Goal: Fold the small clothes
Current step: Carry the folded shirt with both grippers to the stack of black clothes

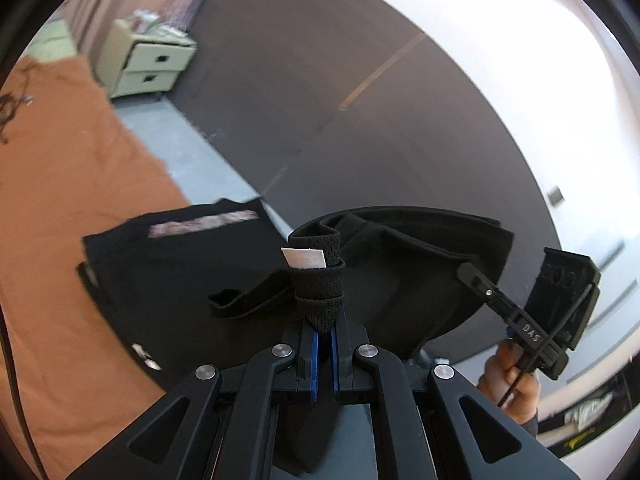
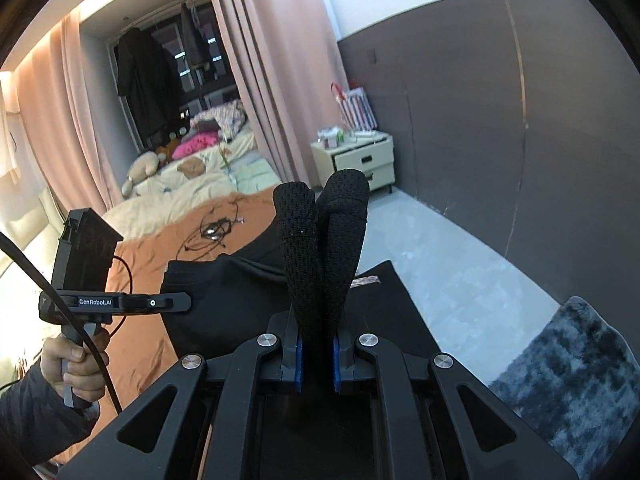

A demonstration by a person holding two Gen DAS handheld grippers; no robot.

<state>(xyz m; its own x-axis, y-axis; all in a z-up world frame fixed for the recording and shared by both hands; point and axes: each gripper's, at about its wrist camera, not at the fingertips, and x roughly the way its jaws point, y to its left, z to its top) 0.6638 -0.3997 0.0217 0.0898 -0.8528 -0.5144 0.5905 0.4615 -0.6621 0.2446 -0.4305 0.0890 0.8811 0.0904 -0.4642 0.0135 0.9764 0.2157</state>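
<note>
My left gripper (image 1: pixel 316 268) is shut on the edge of a small black garment (image 1: pixel 400 276) with a white label (image 1: pixel 303 258), and holds it lifted above the bed. My right gripper (image 2: pixel 322 200) is shut on the same black garment (image 2: pixel 224 304), which hangs between the two grippers. Each gripper shows in the other's view: the right one (image 1: pixel 536 320) at the right of the left wrist view, the left one (image 2: pixel 120 302) at the left of the right wrist view. A folded black garment (image 1: pixel 168 264) with a pale printed band lies on the orange bedsheet (image 1: pixel 60 208).
A cream nightstand (image 2: pixel 356 158) with clutter on top stands by the dark grey wall. Cables (image 2: pixel 212 232) lie on the orange sheet. A grey shaggy rug (image 2: pixel 572 380) is on the floor at right. Pillows and soft toys (image 2: pixel 192 164) lie at the far end of the bed.
</note>
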